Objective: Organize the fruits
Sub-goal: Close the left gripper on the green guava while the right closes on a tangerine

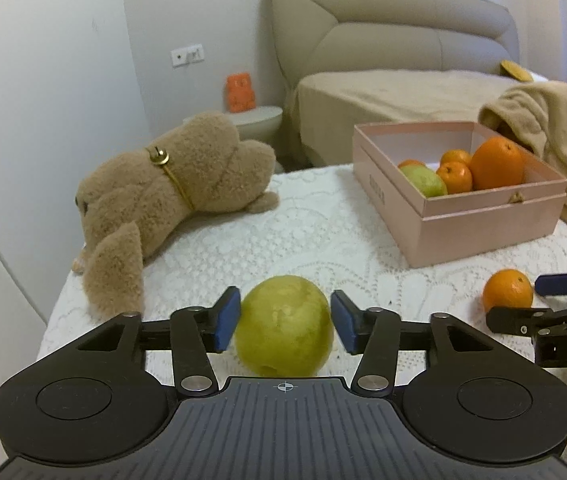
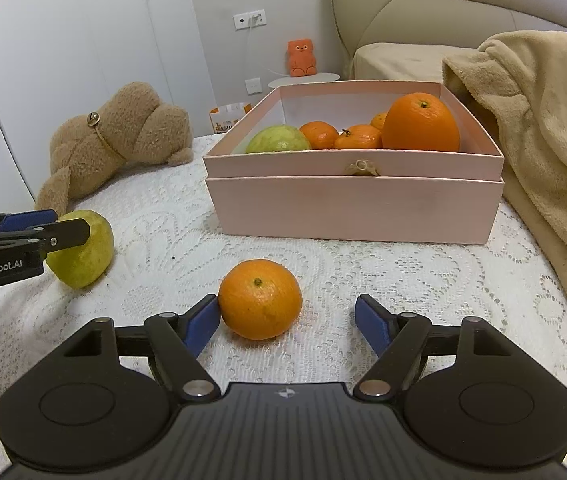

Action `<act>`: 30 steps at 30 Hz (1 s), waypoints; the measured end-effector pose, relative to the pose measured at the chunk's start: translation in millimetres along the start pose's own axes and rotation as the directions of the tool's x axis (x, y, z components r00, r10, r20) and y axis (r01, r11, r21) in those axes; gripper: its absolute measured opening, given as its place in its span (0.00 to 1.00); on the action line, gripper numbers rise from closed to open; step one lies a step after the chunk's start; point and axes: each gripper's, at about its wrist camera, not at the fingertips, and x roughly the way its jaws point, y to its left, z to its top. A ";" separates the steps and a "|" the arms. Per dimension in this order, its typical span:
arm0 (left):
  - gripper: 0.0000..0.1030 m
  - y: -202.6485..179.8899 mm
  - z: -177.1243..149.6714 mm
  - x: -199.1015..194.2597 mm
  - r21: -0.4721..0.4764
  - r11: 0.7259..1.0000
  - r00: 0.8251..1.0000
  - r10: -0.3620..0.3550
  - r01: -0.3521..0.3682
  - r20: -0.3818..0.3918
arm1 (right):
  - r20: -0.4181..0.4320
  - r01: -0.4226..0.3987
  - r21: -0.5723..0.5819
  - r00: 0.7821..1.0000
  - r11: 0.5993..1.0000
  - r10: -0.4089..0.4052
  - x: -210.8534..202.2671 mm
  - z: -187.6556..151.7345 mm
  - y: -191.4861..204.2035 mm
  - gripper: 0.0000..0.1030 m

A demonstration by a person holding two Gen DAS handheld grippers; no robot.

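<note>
A green fruit rests on the lace cloth between the blue pads of my left gripper; the pads stand close at its sides without visibly squeezing it. In the right wrist view the same fruit lies at the left, partly behind the left gripper. A loose orange sits between the fingers of my right gripper; the left pad touches it, while the right pad stands well apart from it. The pink box behind holds a big orange, a green fruit and small mandarins.
A brown plush toy lies at the table's far left. A beige blanket hangs against the box's right side. The table edge drops off at the left. A bed stands behind.
</note>
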 end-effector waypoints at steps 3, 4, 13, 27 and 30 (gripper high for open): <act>0.68 -0.8 0.3 3.6 0.026 1.000 1.000 -0.017 0.018 -0.016 | -0.001 0.000 -0.005 1.000 1.000 0.000 0.1 -0.1 0.5 0.74; 0.68 -1.1 0.1 5.2 0.033 0.999 1.000 -0.011 0.012 -0.020 | -0.001 0.001 -0.006 1.000 1.000 -0.001 0.2 -0.1 0.7 0.75; 0.71 25.2 5.5 42.5 0.034 0.999 0.991 0.013 -0.009 -0.135 | -0.001 0.002 -0.008 1.000 1.000 -0.002 0.5 -0.4 1.2 0.76; 0.66 66.0 20.7 86.1 -0.118 0.991 0.967 -0.094 0.068 -0.238 | -0.002 0.003 -0.014 1.000 1.000 -0.003 1.3 -1.4 3.0 0.78; 0.66 69.2 26.6 90.0 -0.144 0.987 0.959 -0.109 0.074 -0.260 | -0.002 0.003 -0.014 1.000 1.000 -0.003 1.5 -1.4 2.7 0.78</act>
